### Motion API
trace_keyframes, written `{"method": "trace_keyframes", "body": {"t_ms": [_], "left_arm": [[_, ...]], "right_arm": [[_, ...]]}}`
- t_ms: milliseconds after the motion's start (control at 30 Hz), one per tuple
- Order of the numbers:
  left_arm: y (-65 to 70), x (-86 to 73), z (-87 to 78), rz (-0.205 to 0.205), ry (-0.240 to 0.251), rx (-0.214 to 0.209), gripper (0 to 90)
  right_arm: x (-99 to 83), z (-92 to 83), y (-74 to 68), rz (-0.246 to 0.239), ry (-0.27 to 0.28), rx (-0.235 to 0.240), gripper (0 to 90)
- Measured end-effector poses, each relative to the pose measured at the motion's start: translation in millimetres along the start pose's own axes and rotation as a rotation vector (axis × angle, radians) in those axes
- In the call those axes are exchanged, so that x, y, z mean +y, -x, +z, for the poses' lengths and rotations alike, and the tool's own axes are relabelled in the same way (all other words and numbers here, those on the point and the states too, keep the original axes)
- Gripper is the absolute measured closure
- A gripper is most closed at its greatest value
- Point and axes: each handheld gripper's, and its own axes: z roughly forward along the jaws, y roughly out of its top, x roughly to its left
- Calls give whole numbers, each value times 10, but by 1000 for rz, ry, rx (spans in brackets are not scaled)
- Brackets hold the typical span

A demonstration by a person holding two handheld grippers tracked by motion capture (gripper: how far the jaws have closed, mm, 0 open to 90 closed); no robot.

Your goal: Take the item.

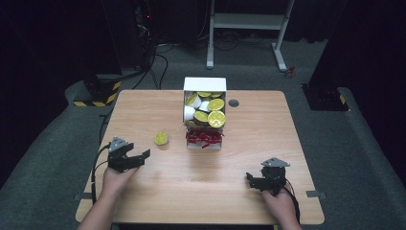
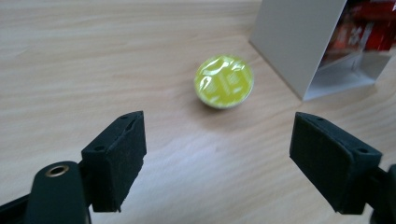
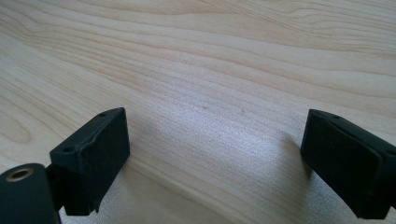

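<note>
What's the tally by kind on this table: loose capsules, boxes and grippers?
Loose yellow-lidded capsule: 1
White box: 1
Grippers: 2 (left gripper, right gripper)
Total: 4
The capsules piled inside the box overlap too much to count.

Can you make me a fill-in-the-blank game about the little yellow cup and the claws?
1. The lone cup on the table has a ____ foil top.
2. The white box holds more cups, and below them lie ____ packets.
3. The left claw is ____, with the lone cup lying ahead of it.
4. The right claw has only bare ____ between its jaws.

Missing words: yellow; red; open; table
</note>
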Motion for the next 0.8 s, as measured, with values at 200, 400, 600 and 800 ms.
{"method": "trace_keyframes", "body": {"t_ms": [200,400,600,800], "left_arm": [[-115,-268,-174,-2,-49,15,145],[-118,-567,-230,87,-207,63,83],[-81,-700,-288,116,-179,112,63],[-95,-696,-277,102,-186,104,49]], "right_arm": [[0,0,0,0,0,0,80],[0,0,-1,0,0,0,81],[-2,0,-1,-1,1,-2,81],[3,3,-9,7,0,-6,79]]}}
